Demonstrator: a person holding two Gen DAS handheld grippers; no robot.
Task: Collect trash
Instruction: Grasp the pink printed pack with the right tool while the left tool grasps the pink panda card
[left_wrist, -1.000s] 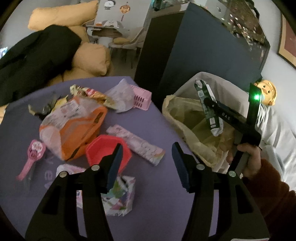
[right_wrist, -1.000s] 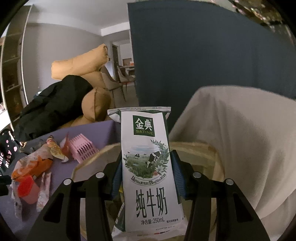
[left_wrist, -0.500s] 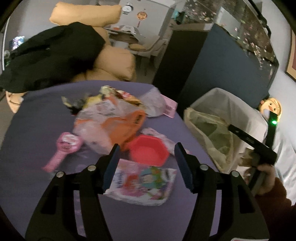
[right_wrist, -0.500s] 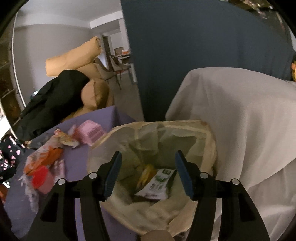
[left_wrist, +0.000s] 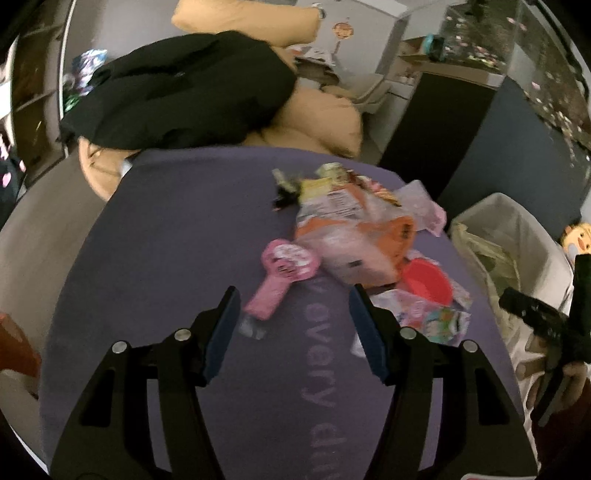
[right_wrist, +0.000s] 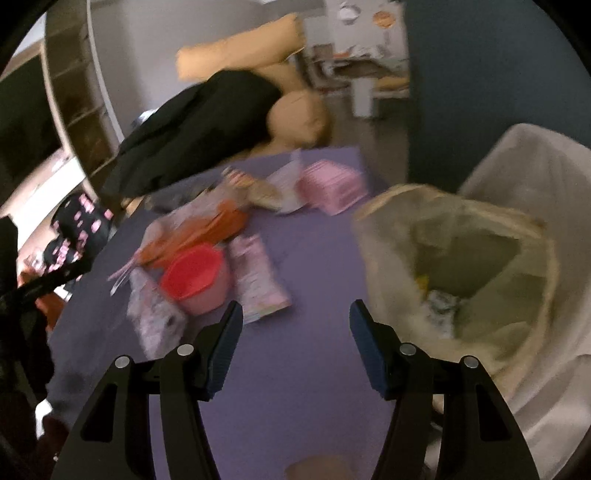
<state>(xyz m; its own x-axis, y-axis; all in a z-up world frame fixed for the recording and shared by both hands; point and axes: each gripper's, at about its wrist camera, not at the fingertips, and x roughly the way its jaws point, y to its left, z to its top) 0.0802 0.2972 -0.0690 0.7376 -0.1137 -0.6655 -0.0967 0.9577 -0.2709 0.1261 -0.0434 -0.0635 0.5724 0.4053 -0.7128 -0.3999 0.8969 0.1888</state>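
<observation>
Trash lies on a purple mat (left_wrist: 177, 236): an orange plastic bag (left_wrist: 354, 243), a red hexagonal bowl (left_wrist: 428, 286), a pink hand fan (left_wrist: 284, 273), a colourful wrapper (left_wrist: 432, 317) and a long pink wrapper (right_wrist: 255, 273). My left gripper (left_wrist: 293, 325) is open and empty, just in front of the fan. My right gripper (right_wrist: 295, 332) is open and empty over the mat's right part, left of the bin bag (right_wrist: 461, 258). The milk carton (right_wrist: 441, 306) lies inside the bag. The red bowl also shows in the right wrist view (right_wrist: 195, 280).
A pink basket (right_wrist: 332, 184) and crumpled wrappers (left_wrist: 332, 181) lie at the mat's far end. A black coat (left_wrist: 184, 92) lies on tan cushions (left_wrist: 325, 122) behind. A dark blue panel (left_wrist: 509, 155) stands at the right. A white cloth (right_wrist: 535, 177) drapes beside the bag.
My right gripper let the milk carton drop into the bin bag, then swung left over the mat. My left gripper moved left from the red bowl toward the pink fan.
</observation>
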